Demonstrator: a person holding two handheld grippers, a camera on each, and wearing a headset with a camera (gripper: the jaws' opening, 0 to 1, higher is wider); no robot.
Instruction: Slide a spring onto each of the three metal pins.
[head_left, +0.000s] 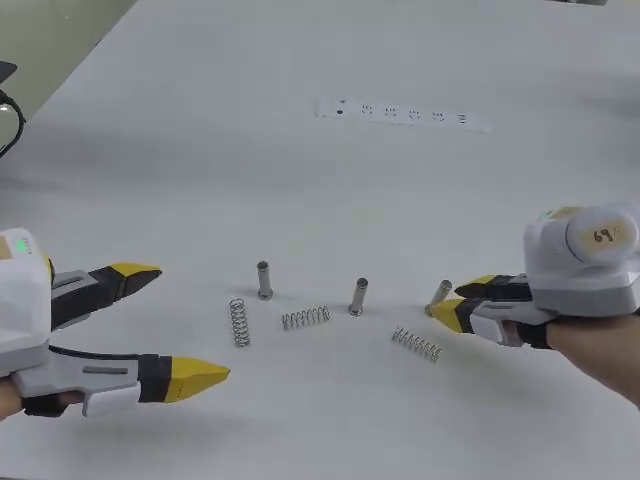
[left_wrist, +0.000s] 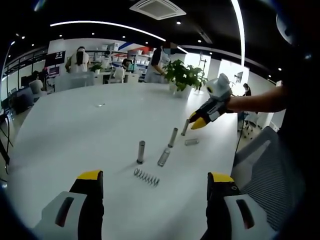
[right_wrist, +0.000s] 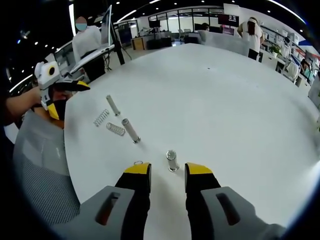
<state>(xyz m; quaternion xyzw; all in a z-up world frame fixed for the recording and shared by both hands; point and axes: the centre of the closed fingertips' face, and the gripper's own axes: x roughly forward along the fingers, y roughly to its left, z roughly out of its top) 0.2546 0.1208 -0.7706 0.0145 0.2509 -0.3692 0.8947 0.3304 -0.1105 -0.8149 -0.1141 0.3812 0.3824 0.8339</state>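
Note:
Three short metal pins stand on the white table: left pin (head_left: 264, 280), middle pin (head_left: 358, 297), right pin (head_left: 441, 294). Three springs lie flat near them: one (head_left: 239, 322) by the left pin, one (head_left: 306, 318) between the left and middle pins, one (head_left: 416, 344) below the right pin. My left gripper (head_left: 181, 323) is wide open at the left, short of the nearest spring (left_wrist: 146, 176). My right gripper (head_left: 453, 301) is open with a narrow gap, its tips just behind the right pin (right_wrist: 172, 161), not touching it.
A white power strip (head_left: 400, 112) lies far back on the table. A black cable (head_left: 12, 118) hangs at the left edge. People, desks and a potted plant (left_wrist: 184, 76) stand beyond the table. A grey chair (left_wrist: 270, 165) is beside me.

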